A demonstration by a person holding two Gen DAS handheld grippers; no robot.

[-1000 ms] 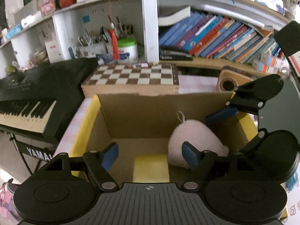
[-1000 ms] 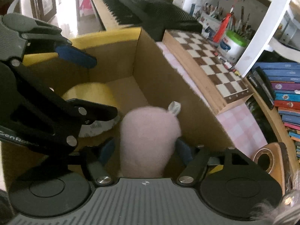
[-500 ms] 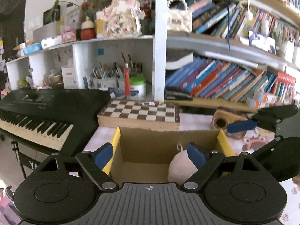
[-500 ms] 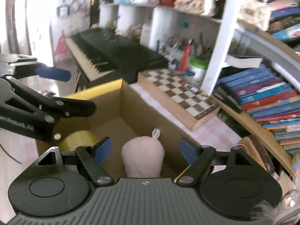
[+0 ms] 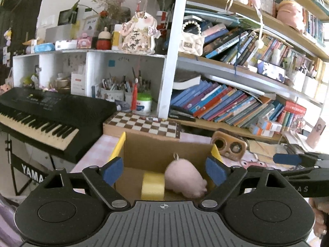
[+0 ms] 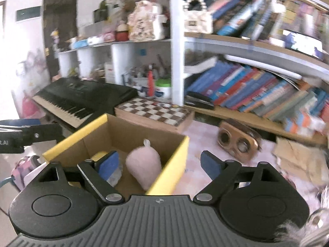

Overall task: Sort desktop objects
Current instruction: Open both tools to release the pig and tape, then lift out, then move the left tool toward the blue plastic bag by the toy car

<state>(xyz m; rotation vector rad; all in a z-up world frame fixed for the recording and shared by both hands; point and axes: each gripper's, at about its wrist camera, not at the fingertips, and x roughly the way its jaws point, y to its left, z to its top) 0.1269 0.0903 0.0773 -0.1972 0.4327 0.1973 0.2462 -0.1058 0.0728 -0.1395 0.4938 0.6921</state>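
Your left claw (image 5: 163, 169) spread wide and empty above the cardboard box (image 5: 152, 152), your right claw (image 6: 159, 163) likewise spread, pink plush toy (image 5: 185, 180) lying inside the box beside a yellow block (image 5: 153, 186), box near the counter's (image 6: 203, 131) left edge.

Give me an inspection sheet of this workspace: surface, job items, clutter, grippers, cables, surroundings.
Surface: pink checked tablecloth covers the desk.
Job's things: open cardboard box with yellow flaps; inside it a pink plush toy lies beside a yellow block.
Clutter: chessboard box behind the box; wooden speaker to its right; papers at far right.
Grippers: left gripper open, holding nothing, above the box; right gripper open, empty, over the box's right wall.
Cables: nothing seen.
Surroundings: black keyboard on a stand at left; shelves with leaning books, pen cups and ornaments.
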